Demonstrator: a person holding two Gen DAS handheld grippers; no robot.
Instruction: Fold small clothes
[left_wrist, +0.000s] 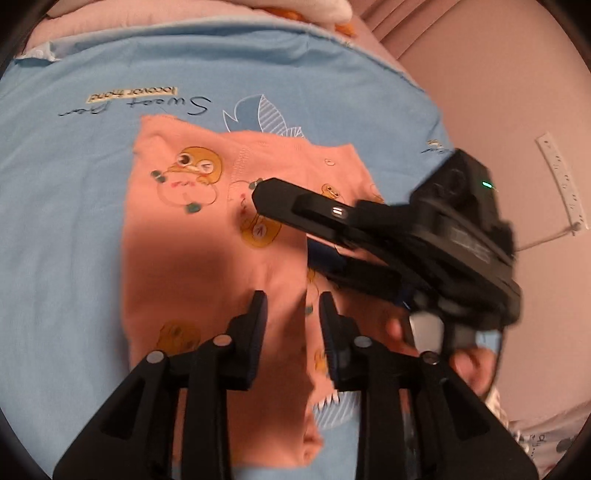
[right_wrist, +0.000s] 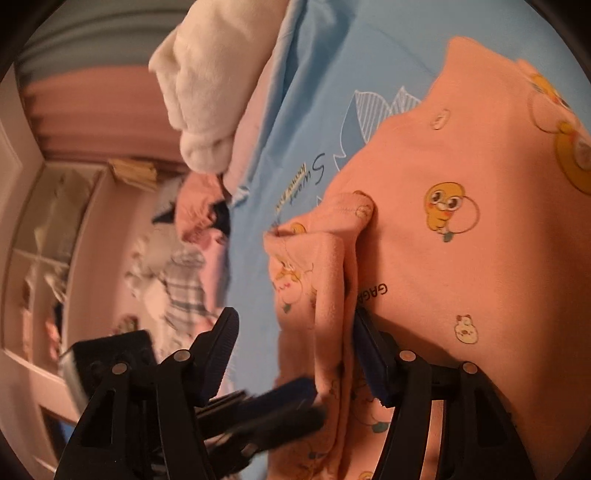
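A small orange garment (left_wrist: 207, 236) with cartoon duck prints lies on a blue sheet (left_wrist: 66, 206). My left gripper (left_wrist: 293, 325) is open just above the garment, its jaws straddling a folded edge that runs down the middle. My right gripper (left_wrist: 317, 236) comes in from the right, its jaws apart over the garment's right part. In the right wrist view the right gripper (right_wrist: 295, 347) is open, with a bunched fold of the garment (right_wrist: 443, 177) between its fingers; the right finger (right_wrist: 373, 350) touches the cloth. The left gripper's fingers show blurred at the bottom.
The blue sheet (right_wrist: 317, 74) has leaf prints and writing. A white plush pile (right_wrist: 207, 85) lies at the sheet's far edge. Pink bedding (left_wrist: 110, 26) borders the sheet. A pink wall (left_wrist: 498, 92) and a white power strip (left_wrist: 561, 177) are to the right.
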